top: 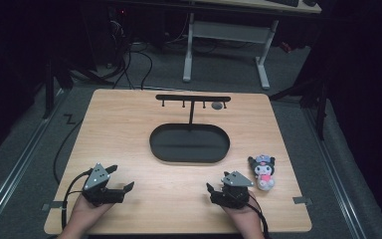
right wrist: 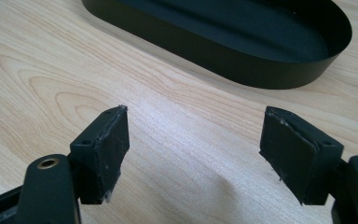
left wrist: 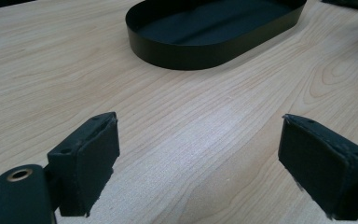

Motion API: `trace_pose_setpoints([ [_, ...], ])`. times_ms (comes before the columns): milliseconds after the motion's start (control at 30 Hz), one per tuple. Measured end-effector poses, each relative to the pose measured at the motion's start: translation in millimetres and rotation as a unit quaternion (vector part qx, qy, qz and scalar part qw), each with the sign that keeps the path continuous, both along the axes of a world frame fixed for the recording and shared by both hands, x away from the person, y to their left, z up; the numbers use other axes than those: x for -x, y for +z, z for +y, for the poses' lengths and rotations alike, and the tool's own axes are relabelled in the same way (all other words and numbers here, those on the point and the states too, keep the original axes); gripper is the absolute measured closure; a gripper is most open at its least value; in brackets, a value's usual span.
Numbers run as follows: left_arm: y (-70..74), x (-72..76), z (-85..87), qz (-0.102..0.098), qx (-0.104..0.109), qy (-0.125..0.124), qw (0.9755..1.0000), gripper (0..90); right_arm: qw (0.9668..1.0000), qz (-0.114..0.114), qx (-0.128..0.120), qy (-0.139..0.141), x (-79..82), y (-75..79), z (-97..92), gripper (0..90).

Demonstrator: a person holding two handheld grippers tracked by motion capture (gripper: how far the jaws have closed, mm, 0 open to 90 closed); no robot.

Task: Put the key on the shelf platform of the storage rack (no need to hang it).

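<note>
Both grippers rest near the counter's (top: 129,129) front edge, the left gripper (top: 121,179) toward the front-left corner and the right gripper (top: 217,188) right of centre, each with its 2 jaws spread wide and nothing between them. The black oval tray (top: 160,149) with its hook stand (top: 193,98) sits mid-counter, toward the back edge. The plush toy (top: 262,172) lies near the right edge, just beside the right gripper, not touching it.
</note>
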State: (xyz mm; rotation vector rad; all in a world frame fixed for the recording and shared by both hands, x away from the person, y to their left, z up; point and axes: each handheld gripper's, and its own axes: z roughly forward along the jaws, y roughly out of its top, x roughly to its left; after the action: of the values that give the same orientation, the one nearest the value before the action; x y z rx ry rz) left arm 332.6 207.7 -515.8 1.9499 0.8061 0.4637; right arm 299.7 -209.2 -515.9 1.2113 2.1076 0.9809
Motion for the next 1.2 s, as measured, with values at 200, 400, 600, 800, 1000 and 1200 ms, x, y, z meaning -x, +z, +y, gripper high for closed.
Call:
trace_pose_setpoints([
  [200, -0.3, -0.2, -0.4, 0.001, -0.001, -0.001, 1.0000, 13.2, 1.0000, 0.004, 0.001, 0.003, -0.8, -1.6, 0.3, 24.2],
  [400, -0.5, -0.5, -0.8, 0.003, 0.000, -0.003, 1.0000, 13.3, 0.9999, 0.012, 0.004, 0.002, -1.4, -2.8, 0.1, 23.7],
  [600, -0.3, -0.6, -1.6, 0.002, 0.000, -0.004, 1.0000, 13.3, 0.9997, 0.024, 0.004, 0.000, -2.0, -1.6, -1.7, 23.5],
  [800, 0.3, -0.8, -1.1, 0.001, 0.001, -0.004, 1.0000, 13.3, 0.9997, 0.018, 0.003, -0.018, -0.8, 2.8, -4.3, 22.8],
  [1000, 0.4, -1.4, -1.0, 0.000, 0.002, -0.004, 1.0000, 13.2, 0.9995, 0.026, 0.009, -0.018, 0.5, 9.4, -5.3, 22.8],
  [1200, 1.7, -1.9, 0.5, -0.002, 0.002, -0.003, 1.0000, 13.3, 0.9990, 0.032, 0.029, -0.012, 2.4, 13.0, 0.0, 23.2],
])
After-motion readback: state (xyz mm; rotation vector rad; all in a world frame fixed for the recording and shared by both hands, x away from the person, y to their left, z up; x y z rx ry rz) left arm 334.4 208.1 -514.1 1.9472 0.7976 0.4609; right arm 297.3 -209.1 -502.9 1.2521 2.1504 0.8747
